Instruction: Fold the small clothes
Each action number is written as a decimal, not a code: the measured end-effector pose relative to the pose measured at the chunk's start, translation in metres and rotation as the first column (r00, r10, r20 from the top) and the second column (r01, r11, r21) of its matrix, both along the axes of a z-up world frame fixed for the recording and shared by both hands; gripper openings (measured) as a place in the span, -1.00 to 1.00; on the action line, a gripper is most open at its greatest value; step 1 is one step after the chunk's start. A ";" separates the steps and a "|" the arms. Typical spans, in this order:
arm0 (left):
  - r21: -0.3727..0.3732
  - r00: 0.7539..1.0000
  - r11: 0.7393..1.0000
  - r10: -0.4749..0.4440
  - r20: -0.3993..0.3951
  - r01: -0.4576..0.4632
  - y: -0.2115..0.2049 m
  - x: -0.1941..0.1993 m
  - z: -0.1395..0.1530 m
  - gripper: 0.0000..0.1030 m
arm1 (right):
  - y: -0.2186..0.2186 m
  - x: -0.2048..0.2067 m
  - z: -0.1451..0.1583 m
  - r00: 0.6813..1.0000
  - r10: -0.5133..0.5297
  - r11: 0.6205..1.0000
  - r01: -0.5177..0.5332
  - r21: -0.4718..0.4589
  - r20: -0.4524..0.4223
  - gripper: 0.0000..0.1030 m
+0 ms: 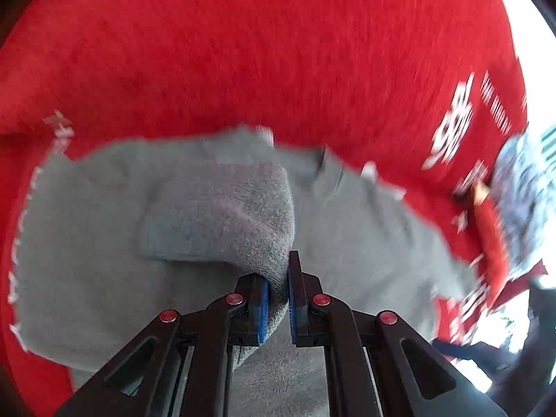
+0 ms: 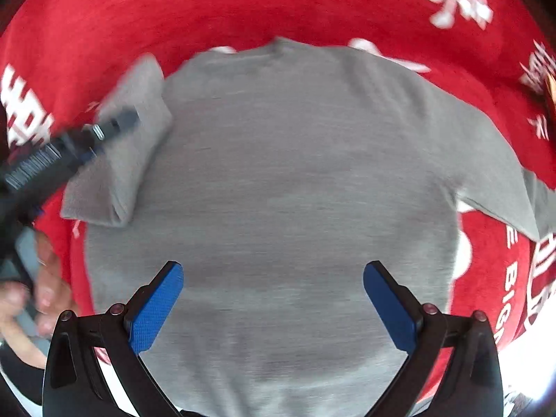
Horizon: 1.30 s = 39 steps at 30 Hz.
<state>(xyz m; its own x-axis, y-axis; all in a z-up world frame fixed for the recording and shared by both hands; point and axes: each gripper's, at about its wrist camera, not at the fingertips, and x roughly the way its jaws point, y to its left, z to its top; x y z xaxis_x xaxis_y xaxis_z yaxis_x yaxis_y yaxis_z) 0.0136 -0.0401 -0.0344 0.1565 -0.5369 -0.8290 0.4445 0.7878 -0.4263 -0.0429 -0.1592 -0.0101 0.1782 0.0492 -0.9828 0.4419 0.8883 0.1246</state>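
A small grey long-sleeved sweater (image 2: 288, 180) lies flat on a red cloth (image 2: 243, 3) with white lettering. My left gripper (image 1: 278, 292) is shut on the sweater's left sleeve (image 1: 236, 215), which is folded over onto the body. In the right wrist view the left gripper (image 2: 114, 123) shows at the left over that sleeve (image 2: 118, 170). My right gripper (image 2: 272, 299) is open and empty above the sweater's lower body. The other sleeve (image 2: 504, 187) lies spread out to the right.
The red cloth (image 1: 278, 52) covers the surface all around the sweater. A crumpled pale patterned garment (image 1: 521, 194) lies at the right edge. A person's hand (image 2: 31, 299) holds the left gripper at the lower left.
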 end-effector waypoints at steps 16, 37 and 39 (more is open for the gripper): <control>0.338 0.976 0.930 0.078 0.203 -0.145 0.042 -0.008 0.034 0.47 | -0.028 0.019 -0.011 1.000 0.003 1.000 -0.003 -0.002 0.017 1.00; 0.474 0.951 0.824 0.275 0.143 -0.310 0.160 0.031 0.007 1.00 | 0.079 0.155 -0.038 0.887 0.457 0.851 -0.456 -0.263 -0.058 -0.56; 0.471 0.950 0.824 0.272 0.155 -0.313 0.164 0.028 0.010 1.00 | 0.061 0.150 -0.020 0.916 0.399 0.897 -0.380 -0.226 0.044 -0.56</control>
